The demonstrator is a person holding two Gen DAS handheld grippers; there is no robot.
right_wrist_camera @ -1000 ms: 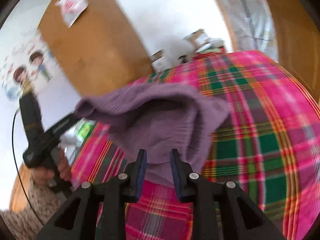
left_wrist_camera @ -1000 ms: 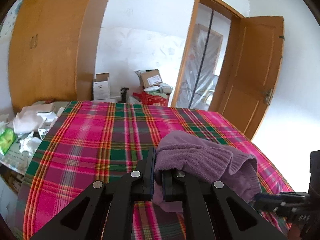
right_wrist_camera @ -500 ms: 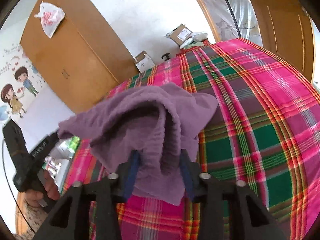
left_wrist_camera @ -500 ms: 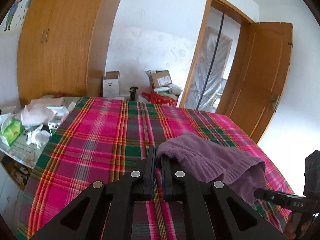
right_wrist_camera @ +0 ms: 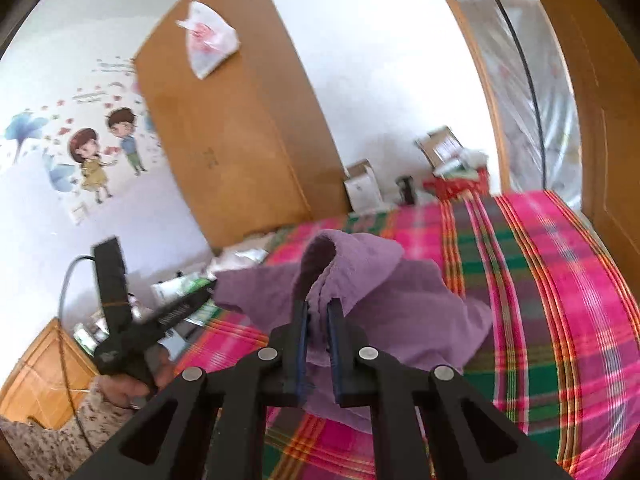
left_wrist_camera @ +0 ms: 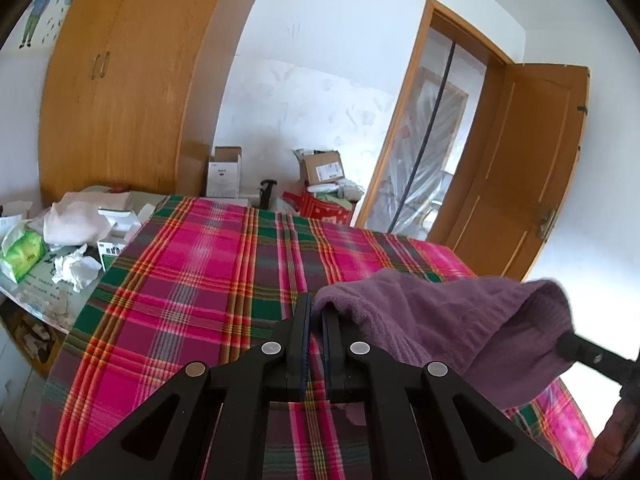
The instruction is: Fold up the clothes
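Purple knit garment (right_wrist_camera: 384, 304), soft and bunched; plaid bedcover (left_wrist_camera: 192, 288) beneath.

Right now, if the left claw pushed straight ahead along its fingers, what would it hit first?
The purple garment is already pinched in the left claw. Beyond that, the line slopes down onto the plaid bedspread, probably mid-bed; fisheye depth is uncertain.

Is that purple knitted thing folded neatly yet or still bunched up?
Bunched, not folded: the purple garment hangs crumpled above the plaid bed, one end in each gripper.
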